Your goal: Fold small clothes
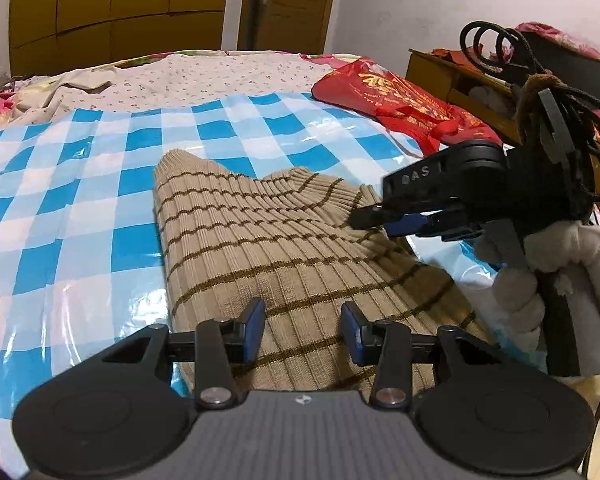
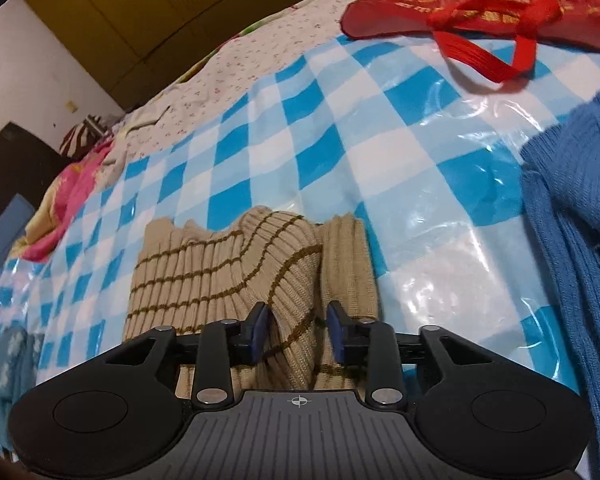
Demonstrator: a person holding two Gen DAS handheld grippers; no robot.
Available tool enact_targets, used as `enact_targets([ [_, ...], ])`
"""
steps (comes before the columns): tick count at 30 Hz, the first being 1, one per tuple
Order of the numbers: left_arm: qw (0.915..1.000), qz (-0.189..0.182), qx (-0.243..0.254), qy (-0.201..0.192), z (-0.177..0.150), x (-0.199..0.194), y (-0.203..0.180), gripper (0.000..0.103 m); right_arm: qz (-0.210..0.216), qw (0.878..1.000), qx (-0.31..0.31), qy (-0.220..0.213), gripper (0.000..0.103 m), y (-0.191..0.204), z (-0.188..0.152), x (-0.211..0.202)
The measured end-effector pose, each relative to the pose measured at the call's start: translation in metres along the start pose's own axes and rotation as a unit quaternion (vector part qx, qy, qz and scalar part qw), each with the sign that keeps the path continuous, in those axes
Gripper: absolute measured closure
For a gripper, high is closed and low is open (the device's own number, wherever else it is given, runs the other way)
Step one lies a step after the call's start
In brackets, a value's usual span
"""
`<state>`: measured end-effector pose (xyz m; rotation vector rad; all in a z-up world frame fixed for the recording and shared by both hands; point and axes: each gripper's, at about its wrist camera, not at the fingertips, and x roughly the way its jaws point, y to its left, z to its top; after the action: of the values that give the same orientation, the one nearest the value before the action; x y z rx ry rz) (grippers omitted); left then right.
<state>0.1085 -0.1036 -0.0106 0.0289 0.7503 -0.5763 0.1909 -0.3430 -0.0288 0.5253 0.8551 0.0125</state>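
My left gripper (image 1: 303, 330) is hovering with its jaws standing apart over the near end of the beige striped sweater (image 1: 268, 248), pads touching nothing. My right gripper (image 2: 296, 334) is straddling a raised fold of that sweater, fingers narrow; whether they are pinching it I cannot tell. The sweater is lying on the blue checked sheet (image 1: 80, 184). Farther off, a red bag (image 2: 480, 4) is resting, a blue knit (image 2: 572, 208) to the right.

White letters "DAS" show on the right gripper (image 1: 370, 216) body.
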Motion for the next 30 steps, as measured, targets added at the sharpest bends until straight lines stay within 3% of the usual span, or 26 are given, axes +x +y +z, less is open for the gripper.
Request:
enact_targets([
  [3,1.0000,-0.001,-0.002,0.003,0.000,0.000,0.000,0.051,-0.010,1.000,0.002,-0.001,0.091,-0.006,-0.002,-0.003],
  [9,0.9999,0.004,-0.005,0.011,0.000,-0.002,-0.002,0.051,-0.024,1.000,0.016,-0.005,0.094,-0.012,-0.009,-0.014],
  [17,0.9995,0.010,-0.022,0.019,-0.003,-0.007,-0.004,0.050,-0.105,0.993,-0.050,-0.025,0.093,0.002,-0.014,-0.034],
  [23,0.9993,0.010,-0.025,0.026,-0.006,-0.008,-0.006,0.050,-0.089,0.992,-0.081,-0.048,0.085,0.019,-0.032,-0.067],
  [27,0.9990,0.009,-0.030,0.032,-0.008,-0.008,-0.005,0.050,-0.065,0.992,-0.101,-0.030,0.085,0.032,-0.052,-0.068],
  [30,0.9989,0.008,-0.029,0.036,-0.010,-0.008,-0.004,0.049,-0.073,0.991,-0.115,-0.022,0.085,0.035,-0.067,-0.060],
])
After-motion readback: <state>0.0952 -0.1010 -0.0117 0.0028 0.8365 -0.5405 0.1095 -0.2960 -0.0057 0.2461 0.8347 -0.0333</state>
